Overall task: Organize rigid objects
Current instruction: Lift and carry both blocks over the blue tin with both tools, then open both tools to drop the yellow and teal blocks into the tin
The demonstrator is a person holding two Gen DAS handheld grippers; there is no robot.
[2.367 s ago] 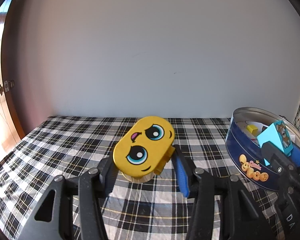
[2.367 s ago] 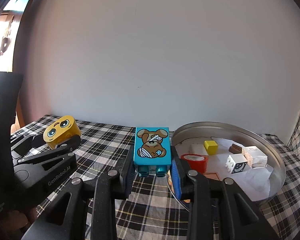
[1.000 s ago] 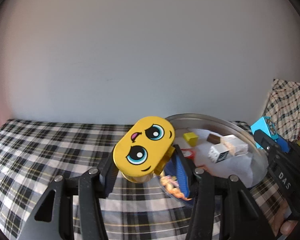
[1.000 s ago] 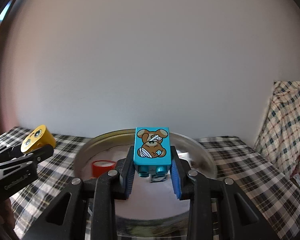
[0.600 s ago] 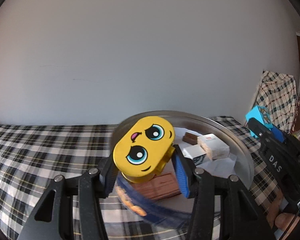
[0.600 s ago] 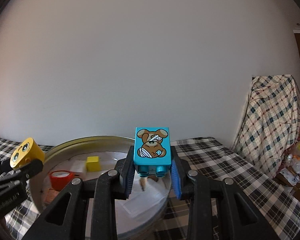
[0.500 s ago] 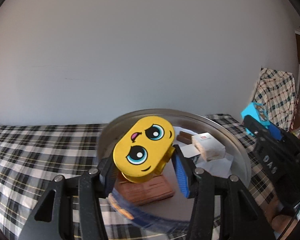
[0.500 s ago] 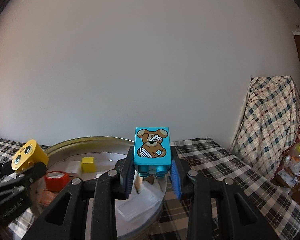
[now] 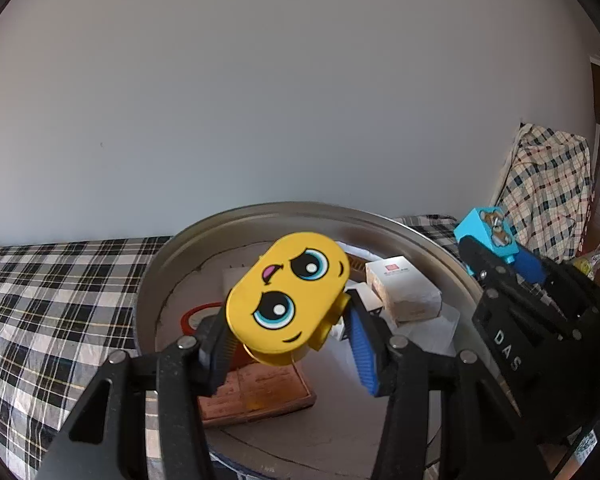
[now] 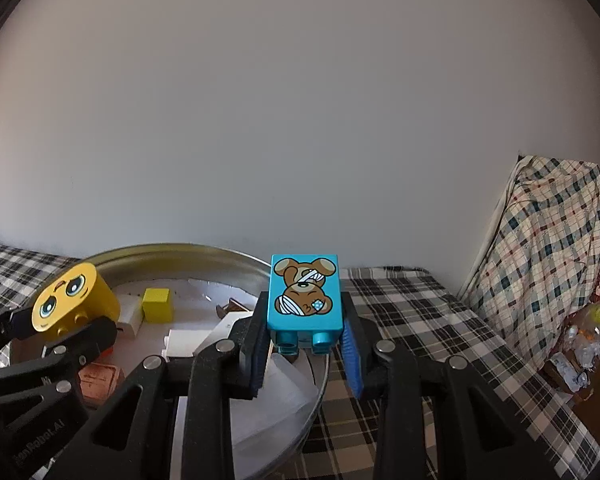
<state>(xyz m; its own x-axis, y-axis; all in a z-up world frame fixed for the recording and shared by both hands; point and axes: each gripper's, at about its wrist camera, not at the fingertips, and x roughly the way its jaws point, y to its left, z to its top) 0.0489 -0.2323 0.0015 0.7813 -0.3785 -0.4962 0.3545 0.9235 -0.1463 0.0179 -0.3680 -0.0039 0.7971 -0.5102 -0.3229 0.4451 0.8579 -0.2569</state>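
cluttered tin (image 9: pixel 172 248), bare floor (image 9: pixel 340 436) in front

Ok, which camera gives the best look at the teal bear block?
The right wrist view: the bear block sits centred, print facing the camera, gripped in the right claw. The left wrist view shows it small and angled at the far right edge.

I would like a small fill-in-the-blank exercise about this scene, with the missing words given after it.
1. The left tongs hold a yellow block printed with a ____.
2. The right tongs hold a blue block printed with a ____.
3. Both blocks hang over a round metal ____.
4. The tablecloth has a ____ pattern.

Missing words: face; bear; tin; checked
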